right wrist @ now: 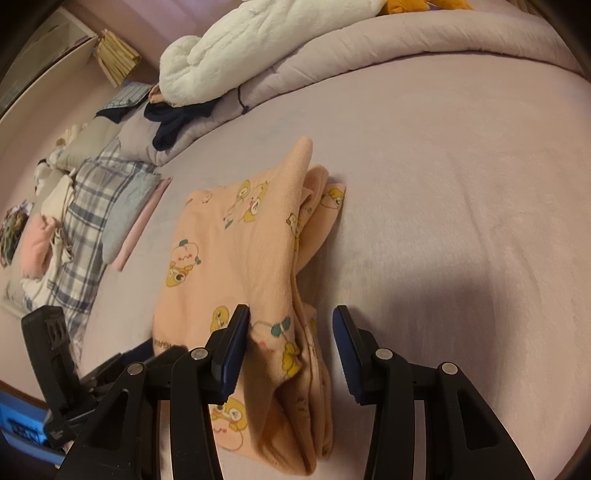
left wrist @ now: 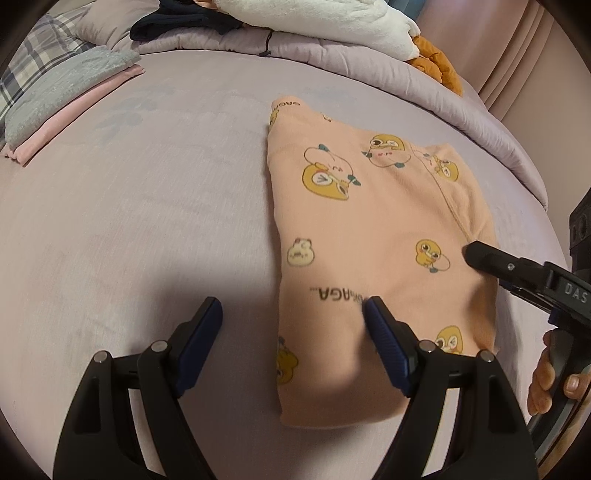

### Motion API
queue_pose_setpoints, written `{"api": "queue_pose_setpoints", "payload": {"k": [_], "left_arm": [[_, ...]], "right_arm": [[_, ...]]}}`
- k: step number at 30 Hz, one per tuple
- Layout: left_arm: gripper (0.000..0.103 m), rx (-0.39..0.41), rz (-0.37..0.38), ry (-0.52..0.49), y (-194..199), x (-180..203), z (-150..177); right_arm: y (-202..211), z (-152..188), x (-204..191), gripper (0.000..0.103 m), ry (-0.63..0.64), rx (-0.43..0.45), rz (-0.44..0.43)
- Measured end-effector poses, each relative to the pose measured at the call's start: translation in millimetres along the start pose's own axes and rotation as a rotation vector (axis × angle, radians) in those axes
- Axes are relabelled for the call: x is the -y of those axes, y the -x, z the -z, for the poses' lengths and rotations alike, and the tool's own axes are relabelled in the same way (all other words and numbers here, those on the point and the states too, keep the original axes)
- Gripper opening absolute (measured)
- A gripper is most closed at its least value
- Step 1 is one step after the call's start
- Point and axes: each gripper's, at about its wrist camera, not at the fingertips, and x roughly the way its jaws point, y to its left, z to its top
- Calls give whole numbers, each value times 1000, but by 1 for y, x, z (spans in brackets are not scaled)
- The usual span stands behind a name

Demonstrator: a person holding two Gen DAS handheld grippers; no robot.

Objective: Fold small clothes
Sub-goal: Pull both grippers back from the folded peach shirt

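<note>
A peach garment with yellow cartoon prints (left wrist: 373, 236) lies folded into a thick rectangle on the lilac bed (left wrist: 147, 221). My left gripper (left wrist: 293, 312) is open above the garment's near left edge, one finger over the fabric, the other over bare sheet. My right gripper (right wrist: 291, 319) is open and straddles the garment's (right wrist: 236, 266) layered right edge; its fingertip (left wrist: 480, 254) shows in the left wrist view at the garment's right side. Neither holds anything.
A folded grey and pink stack (left wrist: 62, 110) lies at the left beside a plaid pillow (right wrist: 88, 206). A rolled lilac duvet (right wrist: 369, 48) with a white fleece (right wrist: 236, 55), dark clothes (left wrist: 184, 22) and an orange item (left wrist: 436, 59) runs along the far side.
</note>
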Motion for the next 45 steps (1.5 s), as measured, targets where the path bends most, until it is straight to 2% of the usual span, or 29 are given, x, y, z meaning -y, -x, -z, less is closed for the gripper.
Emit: {"api": "queue_pose_setpoints", "payload": {"k": [6,10,12,15,20,24,38,45], "left_arm": [[80,-7,-12,-7,3,2,7],[80,-9,-22,-19,5,4,12],[80,-9,-27,-25,5,4,15],[80,-9,-32,-30,7,2,18],[80,-10,-44,-33,11,1,23],[85,-11,-61,-38,14,2,28],[89,5,-103,-20,25,3,37],[99,-1,-152,-25,25,3,42]], "right_arm": [[8,12,-11,45,94,-5,-15],[3,23,-17,45,167,-41,57],[1,27,-17,45,197,-47,121],[3,31,-14,45,214,-46,158],[9,29,-6,46,197,-40,170],[13,33,-4,50,182,-28,182],[21,38,-7,51,196,4,186],[15,41,-1,51,166,-8,196]]}}
